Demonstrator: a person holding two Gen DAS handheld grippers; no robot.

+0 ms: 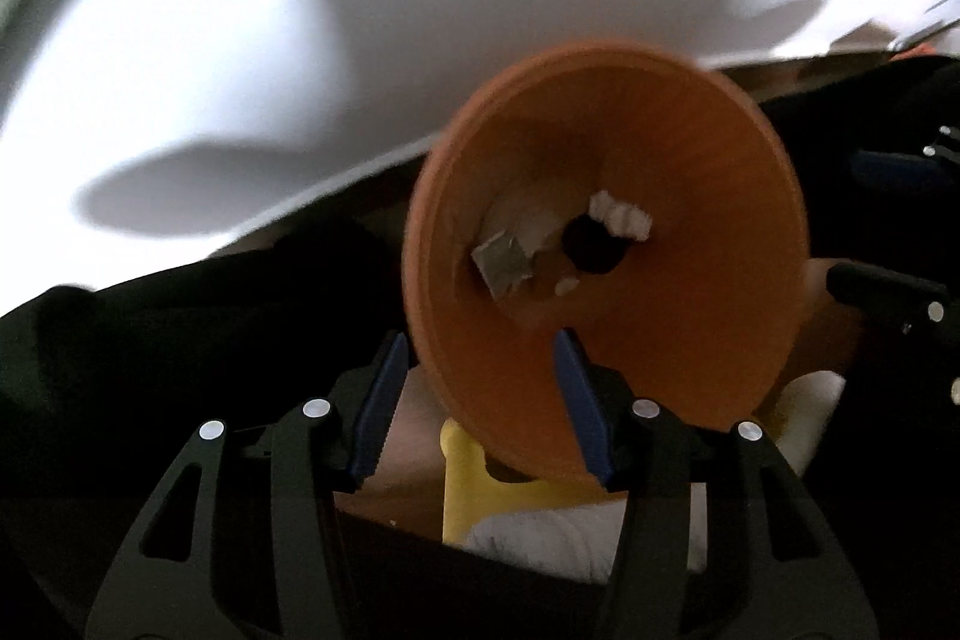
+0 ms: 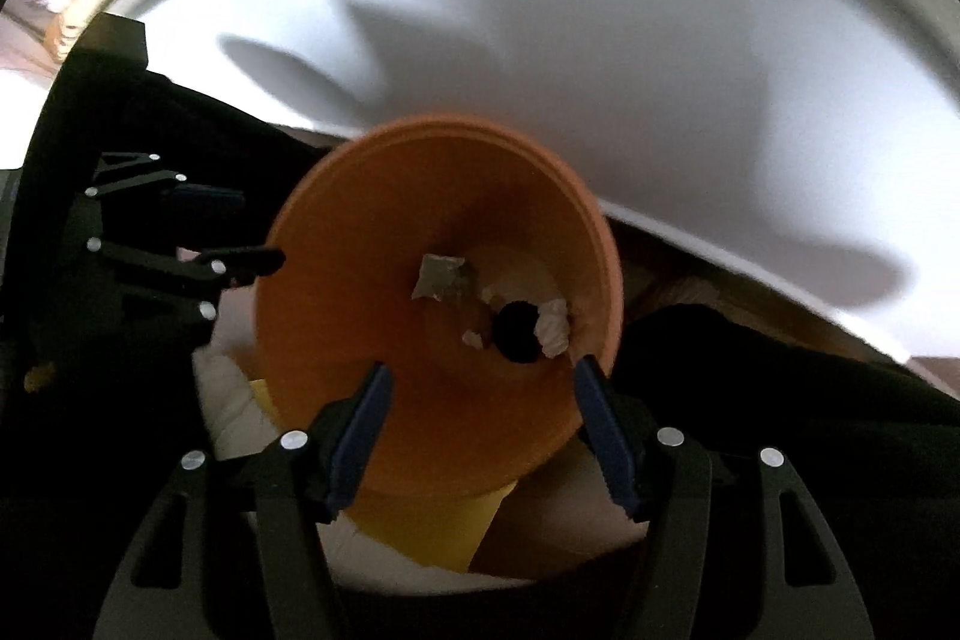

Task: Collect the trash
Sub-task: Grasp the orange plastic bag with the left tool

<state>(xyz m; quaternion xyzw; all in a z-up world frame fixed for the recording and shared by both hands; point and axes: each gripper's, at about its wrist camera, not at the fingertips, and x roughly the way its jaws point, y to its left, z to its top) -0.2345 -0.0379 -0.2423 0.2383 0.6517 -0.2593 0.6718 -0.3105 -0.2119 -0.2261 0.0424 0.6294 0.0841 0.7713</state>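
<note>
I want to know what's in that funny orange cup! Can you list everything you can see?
Orange plastic cup: one, orange, tipped mouth-first toward both cameras.
Scraps inside cup: grey foil-like piece, white crumpled bits, round black thing.
Yellow object: one, beneath the cup; what it is, unclear.
White crumpled material: white, beneath the cup.
White surface: behind, with shadows.
Left gripper: black, blue pads, open.
Right gripper: black, blue pads, open.

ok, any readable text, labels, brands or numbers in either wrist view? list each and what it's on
None readable in either view.
Orange pot: no print shows on it.
Grey scrap inside the pot: blurred, no lettering can be made out.
White crumpled paper inside the pot: blank as far as it shows.
Yellow item below the pot: no marking visible.
</note>
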